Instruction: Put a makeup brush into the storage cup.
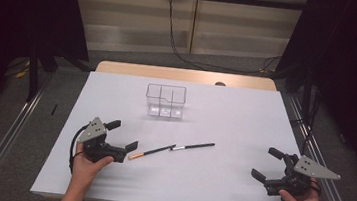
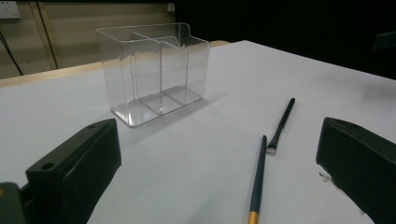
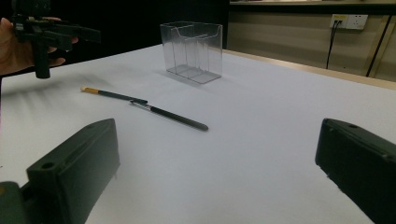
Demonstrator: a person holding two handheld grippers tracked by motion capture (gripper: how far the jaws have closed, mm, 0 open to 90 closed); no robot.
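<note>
Two slim brushes, a gold-tipped brush and a black brush, are lying end to end on the white tabletop, near the clear organizer. The left claw is hovering just beside the gold tip, jaws wide apart and holding nothing. The right claw is gaping wide too, well apart.

The left gripper is a black, angular tool with two blocky black jaws, each a thick slab with rounded corners and a small round hole near its base. A grey three-cornered plate sits on top, dotted with small dark screws, and a black cable loops from its rear. The right gripper has the same black body, the same slab-like jaws and a matching grey plate. Both forearms are bare, with no sleeve reaching the wrists.
</note>
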